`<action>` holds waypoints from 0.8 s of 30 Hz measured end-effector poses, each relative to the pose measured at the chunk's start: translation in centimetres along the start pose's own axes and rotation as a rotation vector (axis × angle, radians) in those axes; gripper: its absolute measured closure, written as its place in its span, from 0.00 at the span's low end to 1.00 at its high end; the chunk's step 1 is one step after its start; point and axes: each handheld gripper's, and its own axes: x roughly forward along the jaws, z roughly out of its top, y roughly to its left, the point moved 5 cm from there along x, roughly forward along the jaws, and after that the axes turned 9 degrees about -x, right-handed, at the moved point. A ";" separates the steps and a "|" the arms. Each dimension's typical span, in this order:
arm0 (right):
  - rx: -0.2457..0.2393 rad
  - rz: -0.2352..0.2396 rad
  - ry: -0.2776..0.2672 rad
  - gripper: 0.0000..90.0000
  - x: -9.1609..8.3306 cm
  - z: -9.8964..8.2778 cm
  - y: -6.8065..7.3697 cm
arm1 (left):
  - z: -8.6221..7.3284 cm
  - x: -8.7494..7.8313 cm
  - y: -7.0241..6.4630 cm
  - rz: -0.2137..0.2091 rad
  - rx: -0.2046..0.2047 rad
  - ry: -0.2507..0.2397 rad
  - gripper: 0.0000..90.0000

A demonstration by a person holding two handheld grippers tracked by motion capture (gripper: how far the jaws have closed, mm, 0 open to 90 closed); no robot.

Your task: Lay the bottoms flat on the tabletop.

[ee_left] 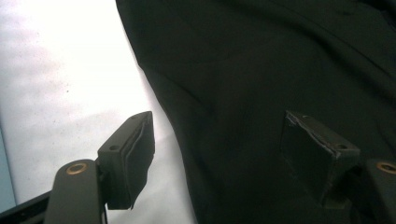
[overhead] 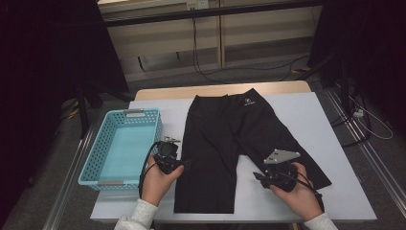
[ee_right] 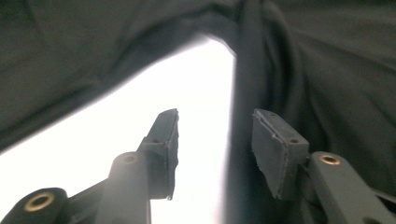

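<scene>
The black fabric shorts (overhead: 239, 143) are laid flat, unfolded; the light-blue perforated plastic basket (overhead: 95, 158) at the left holds nothing. Both the left gripper (overhead: 184, 164) and right gripper (overhead: 256, 175) are parted, nothing gripped.

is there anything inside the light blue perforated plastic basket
No, in the high view the light blue perforated plastic basket shows a bare bottom, and the black shorts lie flat on the table beside it.

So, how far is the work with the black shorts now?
Done: the black shorts lie spread flat on the table. In hand: the left gripper is open at the outer edge of one leg, and the right gripper is open at the inner edge of the other; neither grips cloth. Left: no fold shows, and the blue basket has nothing in it.
</scene>
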 end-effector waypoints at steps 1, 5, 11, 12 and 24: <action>0.003 -0.007 0.009 0.60 -0.1 -0.3 -0.2 | 0.0 0.0 0.0 0.001 -0.001 0.001 0.29; -0.004 -0.029 0.051 0.66 0.0 -1.1 -0.5 | 0.1 0.1 -0.1 -0.001 -0.005 -0.003 0.29; -0.023 -0.039 0.066 0.94 0.3 -1.4 -1.1 | 0.0 0.2 0.0 0.004 -0.006 0.002 0.29; -0.019 -0.036 0.067 0.97 0.3 -1.4 -1.2 | 0.0 0.2 0.0 0.004 -0.006 0.001 0.29; 0.054 -0.013 -0.053 0.97 -1.9 0.2 -2.5 | 0.0 0.2 0.0 0.003 -0.007 0.004 0.29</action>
